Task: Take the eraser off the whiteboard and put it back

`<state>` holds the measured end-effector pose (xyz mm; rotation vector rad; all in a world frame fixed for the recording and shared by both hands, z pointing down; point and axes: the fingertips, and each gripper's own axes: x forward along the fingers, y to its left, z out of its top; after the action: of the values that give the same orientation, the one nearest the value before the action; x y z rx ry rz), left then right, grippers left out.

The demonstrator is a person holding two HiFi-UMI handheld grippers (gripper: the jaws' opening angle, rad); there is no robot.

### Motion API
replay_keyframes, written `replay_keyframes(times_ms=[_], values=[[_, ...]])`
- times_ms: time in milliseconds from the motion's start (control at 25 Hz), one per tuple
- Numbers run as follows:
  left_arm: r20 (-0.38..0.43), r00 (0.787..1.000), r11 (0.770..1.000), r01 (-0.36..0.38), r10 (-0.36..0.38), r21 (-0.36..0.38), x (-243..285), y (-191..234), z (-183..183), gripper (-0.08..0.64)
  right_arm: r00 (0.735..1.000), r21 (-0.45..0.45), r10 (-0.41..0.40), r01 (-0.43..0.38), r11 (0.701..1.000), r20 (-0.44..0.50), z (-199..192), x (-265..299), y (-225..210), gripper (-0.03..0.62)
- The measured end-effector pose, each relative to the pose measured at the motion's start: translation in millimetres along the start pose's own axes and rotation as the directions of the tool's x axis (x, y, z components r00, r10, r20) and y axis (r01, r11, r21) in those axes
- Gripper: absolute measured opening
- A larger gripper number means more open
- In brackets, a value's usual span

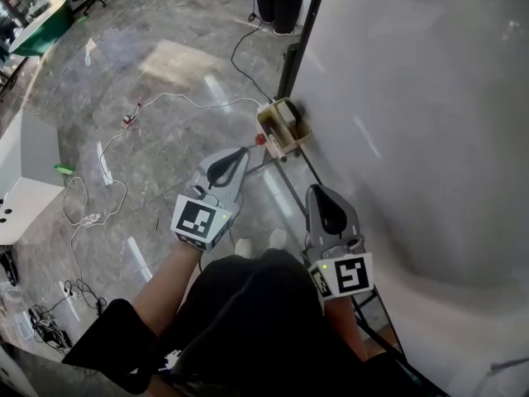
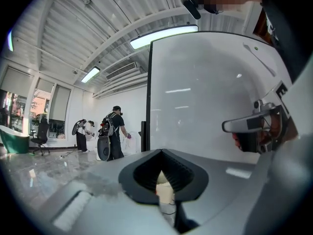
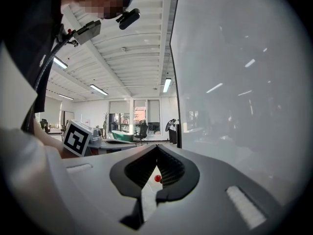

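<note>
The whiteboard (image 1: 413, 122) fills the right of the head view, its white face bare where it shows. A small wooden tray (image 1: 283, 127) hangs at its lower left edge with something dark inside; I cannot tell whether that is the eraser. A red knob (image 1: 260, 139) sits just beside the tray. My left gripper (image 1: 245, 150) is shut and empty, its tips close below the knob. My right gripper (image 1: 318, 190) looks shut and empty, nearer to me and beside the board. Between the right jaws the red knob (image 3: 157, 178) shows ahead. Past the left jaws a cream patch (image 2: 165, 192) shows.
White cables (image 1: 165, 102) trail over the grey stone floor at left. A white table (image 1: 25, 180) stands at the far left. The board's metal stand leg (image 1: 285, 184) runs between the two grippers. People (image 2: 113, 131) stand far off by a wall.
</note>
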<state>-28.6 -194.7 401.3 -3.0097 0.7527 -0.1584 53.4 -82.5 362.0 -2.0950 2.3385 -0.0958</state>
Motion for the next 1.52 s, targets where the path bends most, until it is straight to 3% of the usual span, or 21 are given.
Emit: replay_keyframes(times_ms=[280,600,960,1240,1520], values=[[0.012,1.0,1.0,0.016,-0.016,0.015,34,-7,7,0.006,1.0,-0.01,0.012,-0.012,1.0,0.02,13,9,-15,0.009],[-0.017,0.998,0.998,0.056,-0.056,0.026,72,-9,-8,0.008,1.0,-0.007,0.003,-0.003,1.0,-0.006,5,13,-31,0.009],[-0.044,0.994,0.994,0.103,-0.101,0.04,99,-6,-20,0.054,0.999,0.0,-0.013,0.013,1.0,-0.041,-6,13,-40,0.009],[-0.085,0.987,0.988,0.139,-0.133,0.066,116,-2,-35,0.135,0.998,-0.009,-0.029,0.029,1.0,-0.06,-12,13,-44,0.009],[-0.128,0.979,0.982,0.168,-0.156,0.089,134,0,-46,0.267,0.996,-0.01,-0.04,0.04,0.999,-0.074,-16,15,-46,0.009]])
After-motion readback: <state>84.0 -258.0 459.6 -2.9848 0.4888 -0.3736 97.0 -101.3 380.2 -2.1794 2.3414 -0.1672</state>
